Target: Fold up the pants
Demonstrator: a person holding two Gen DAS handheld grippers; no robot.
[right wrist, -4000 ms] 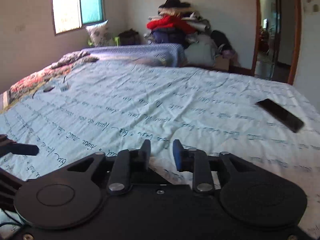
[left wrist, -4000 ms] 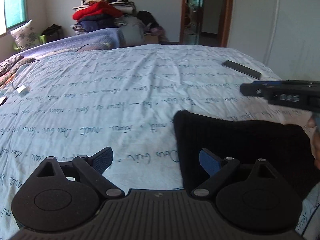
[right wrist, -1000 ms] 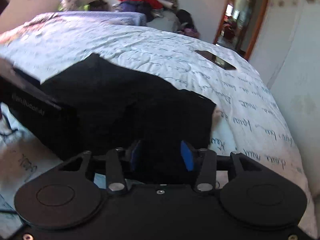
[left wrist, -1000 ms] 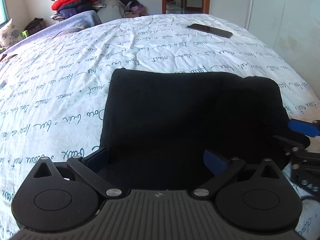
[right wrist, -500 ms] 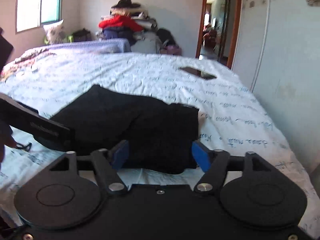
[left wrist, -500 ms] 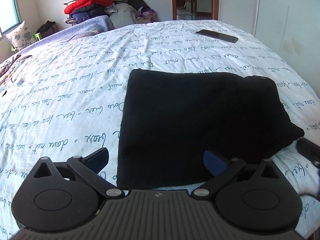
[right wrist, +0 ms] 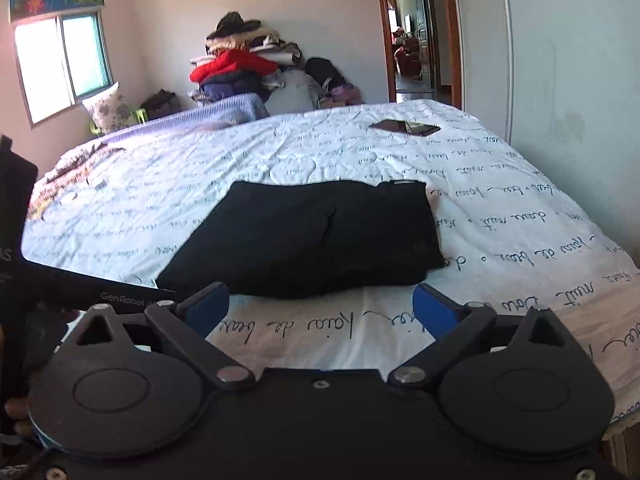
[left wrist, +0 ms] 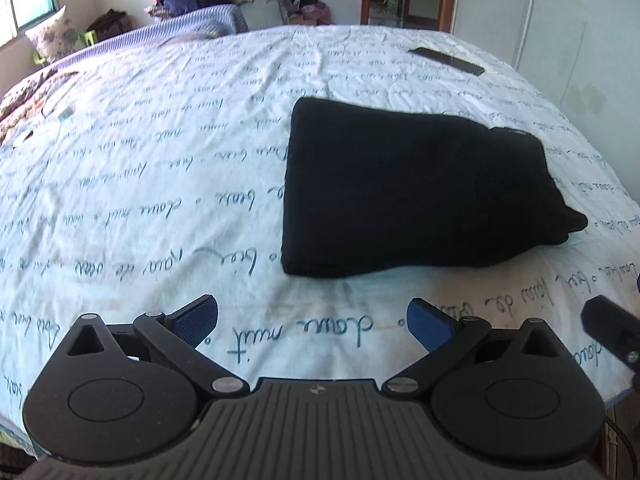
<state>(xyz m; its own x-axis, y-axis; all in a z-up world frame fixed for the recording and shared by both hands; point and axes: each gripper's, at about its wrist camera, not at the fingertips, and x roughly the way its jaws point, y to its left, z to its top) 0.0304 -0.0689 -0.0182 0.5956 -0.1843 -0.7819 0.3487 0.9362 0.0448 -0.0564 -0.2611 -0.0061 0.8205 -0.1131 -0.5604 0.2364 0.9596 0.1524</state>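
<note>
1. The pants point(left wrist: 404, 196) lie on the bed sheet point(left wrist: 160, 168), at about 1 o'clock from the left gripper point(left wrist: 312, 320) and 12 o'clock from the right gripper point(right wrist: 320, 308), clear of both.
2. Both grippers are released; the right one's jaws are opening, with nothing between them.
3. The pants are black, folded into a compact rectangle (one corner bulges).
4. Cursive script covers the sheet; "GenRobot" shows on the left gripper's body.
</note>
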